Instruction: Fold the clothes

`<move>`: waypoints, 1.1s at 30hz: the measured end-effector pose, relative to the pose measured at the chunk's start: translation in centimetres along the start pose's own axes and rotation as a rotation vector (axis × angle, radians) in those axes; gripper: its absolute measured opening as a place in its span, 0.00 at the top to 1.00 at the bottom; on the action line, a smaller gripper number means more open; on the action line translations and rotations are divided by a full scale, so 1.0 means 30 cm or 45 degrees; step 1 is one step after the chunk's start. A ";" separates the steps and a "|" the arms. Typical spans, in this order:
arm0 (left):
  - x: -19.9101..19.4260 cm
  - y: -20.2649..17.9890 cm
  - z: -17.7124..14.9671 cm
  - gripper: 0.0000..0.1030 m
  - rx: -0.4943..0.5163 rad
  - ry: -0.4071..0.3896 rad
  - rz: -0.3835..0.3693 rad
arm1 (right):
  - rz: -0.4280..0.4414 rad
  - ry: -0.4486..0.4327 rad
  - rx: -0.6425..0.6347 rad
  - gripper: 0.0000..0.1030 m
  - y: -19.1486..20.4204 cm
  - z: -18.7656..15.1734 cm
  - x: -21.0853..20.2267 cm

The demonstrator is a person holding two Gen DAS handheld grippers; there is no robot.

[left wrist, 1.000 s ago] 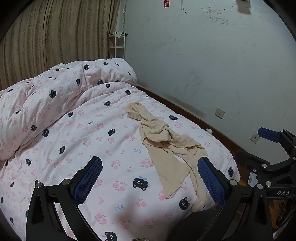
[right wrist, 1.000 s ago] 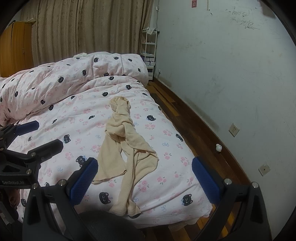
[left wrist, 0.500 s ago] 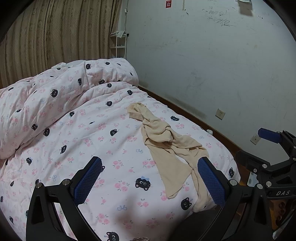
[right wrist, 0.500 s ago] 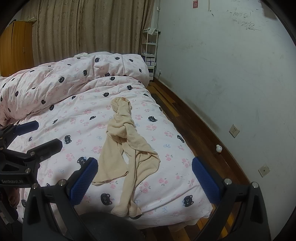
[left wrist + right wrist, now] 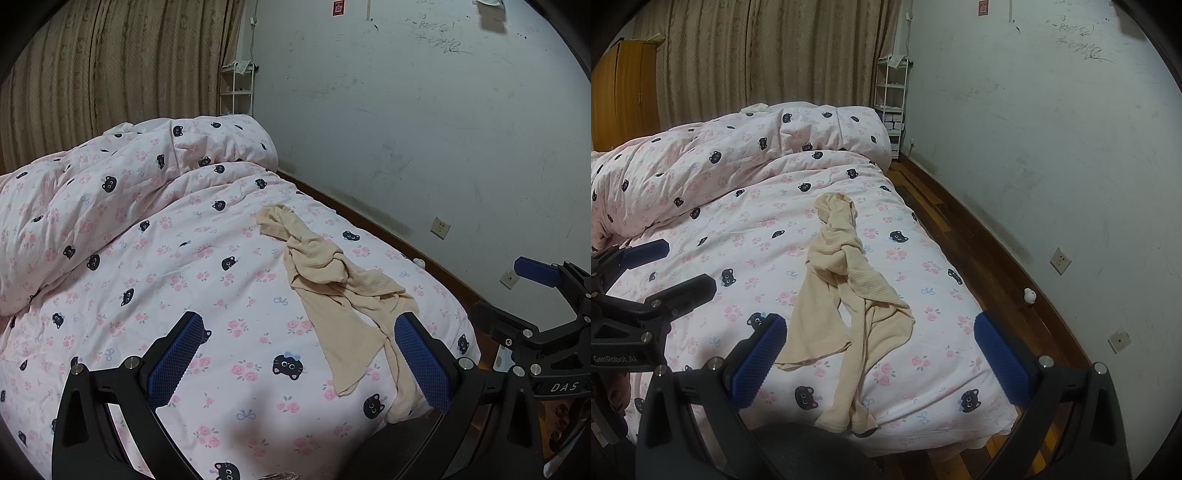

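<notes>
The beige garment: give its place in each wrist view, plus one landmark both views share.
Left wrist: beige garment lies right of centre on the bed, its end by the right blue finger.
Right wrist: beige garment lies at centre, running down to the bed's near edge.
Shared landmark: white shelf rack by the curtain.

Beige ribbed garment (image 5: pixel 325 273) (image 5: pixel 846 273), thin knit, crumpled and twisted, unfolded. Lies lengthwise on the bed, on the pink cat-print cover, toward the bed's wall side. Far end bunched into a narrow rope-like twist, a knot-like lump at the middle. Near half fans out into flat panels, one wide flap spread smooth, others wrinkled. Two long narrow strips trail to the bed's foot edge, their ends draping just over it.
</notes>
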State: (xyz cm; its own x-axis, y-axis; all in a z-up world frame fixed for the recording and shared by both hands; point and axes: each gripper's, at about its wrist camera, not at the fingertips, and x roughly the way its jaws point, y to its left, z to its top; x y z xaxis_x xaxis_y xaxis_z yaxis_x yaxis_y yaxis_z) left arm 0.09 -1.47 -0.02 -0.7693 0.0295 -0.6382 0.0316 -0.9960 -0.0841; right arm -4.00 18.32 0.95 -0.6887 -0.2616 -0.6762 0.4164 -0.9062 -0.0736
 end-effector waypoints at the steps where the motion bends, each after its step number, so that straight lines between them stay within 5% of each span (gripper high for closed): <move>1: 0.000 0.001 0.001 0.00 0.000 0.000 0.002 | 0.000 0.001 -0.002 0.00 0.001 0.000 0.000; 33: 0.013 0.013 -0.005 0.00 -0.030 0.005 0.004 | -0.001 0.018 -0.011 0.00 0.006 0.002 0.031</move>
State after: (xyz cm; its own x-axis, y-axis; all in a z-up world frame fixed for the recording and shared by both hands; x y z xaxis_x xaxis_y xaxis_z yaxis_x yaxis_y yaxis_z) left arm -0.10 -1.83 -0.43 -0.7666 0.0267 -0.6415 0.0489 -0.9938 -0.0997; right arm -4.60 17.91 0.34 -0.6805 -0.2564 -0.6864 0.4212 -0.9034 -0.0801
